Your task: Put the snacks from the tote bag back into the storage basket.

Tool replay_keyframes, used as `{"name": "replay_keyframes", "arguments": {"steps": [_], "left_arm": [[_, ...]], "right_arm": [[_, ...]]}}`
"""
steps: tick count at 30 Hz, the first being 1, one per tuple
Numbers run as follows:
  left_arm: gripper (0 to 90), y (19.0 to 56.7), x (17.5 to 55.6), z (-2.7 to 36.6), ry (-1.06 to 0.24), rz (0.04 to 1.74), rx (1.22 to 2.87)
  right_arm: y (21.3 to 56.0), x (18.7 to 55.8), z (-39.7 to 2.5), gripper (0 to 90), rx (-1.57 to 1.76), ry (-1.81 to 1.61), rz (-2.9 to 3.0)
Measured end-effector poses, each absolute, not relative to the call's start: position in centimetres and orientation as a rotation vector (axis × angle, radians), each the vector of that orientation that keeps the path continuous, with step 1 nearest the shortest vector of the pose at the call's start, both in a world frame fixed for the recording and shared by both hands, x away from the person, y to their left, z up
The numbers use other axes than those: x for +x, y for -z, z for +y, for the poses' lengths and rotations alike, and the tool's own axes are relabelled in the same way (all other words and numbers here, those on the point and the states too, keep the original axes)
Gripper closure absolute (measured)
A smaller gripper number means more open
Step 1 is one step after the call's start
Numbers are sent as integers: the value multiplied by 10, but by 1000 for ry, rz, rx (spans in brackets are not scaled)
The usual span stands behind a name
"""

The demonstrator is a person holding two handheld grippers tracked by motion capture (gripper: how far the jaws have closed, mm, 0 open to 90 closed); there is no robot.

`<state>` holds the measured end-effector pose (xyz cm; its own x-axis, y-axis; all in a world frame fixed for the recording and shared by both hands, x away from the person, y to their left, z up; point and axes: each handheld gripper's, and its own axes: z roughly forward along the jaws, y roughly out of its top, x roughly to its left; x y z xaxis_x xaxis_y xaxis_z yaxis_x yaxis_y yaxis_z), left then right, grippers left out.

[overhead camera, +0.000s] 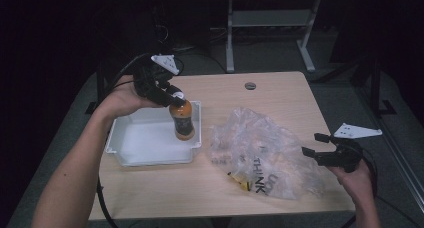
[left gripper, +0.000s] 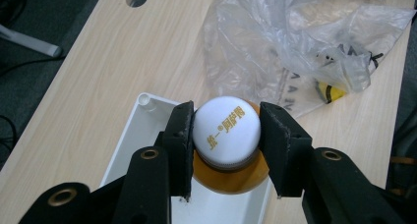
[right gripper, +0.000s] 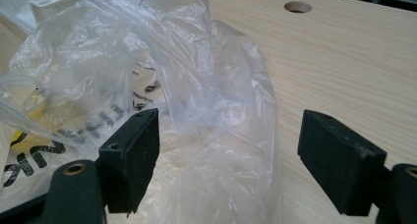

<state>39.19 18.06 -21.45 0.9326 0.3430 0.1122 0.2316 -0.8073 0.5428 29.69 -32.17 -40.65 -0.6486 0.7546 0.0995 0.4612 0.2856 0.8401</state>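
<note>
An orange drink bottle [overhead camera: 183, 121] with a white cap [left gripper: 226, 128] hangs upright over the right end of a white tray [overhead camera: 145, 138]. My left gripper [overhead camera: 172, 95] is shut on the cap, its pads [left gripper: 181, 135] pressing both sides. A crumpled clear plastic bag [overhead camera: 262, 153] with black lettering and something yellow inside lies on the table to the right of the tray. My right gripper [overhead camera: 314, 144] stands open at the bag's right edge, and a fold of the bag [right gripper: 216, 126] sits between its pads [right gripper: 133, 155] without being pinched.
The wooden table [overhead camera: 280, 88] has a round cable hole [overhead camera: 250, 85] near its far edge. The tray's inside shows bare white. Table legs and dark floor lie beyond the far edge.
</note>
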Motion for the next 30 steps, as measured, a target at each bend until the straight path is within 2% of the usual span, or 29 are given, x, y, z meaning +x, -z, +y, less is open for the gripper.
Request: {"name": "replay_keyframes", "arguments": {"steps": [30], "left_arm": [[588, 257, 403, 184, -250, 464, 2554]], "right_arm": [[409, 297, -322, 232, 1110, -1289, 2251]]}}
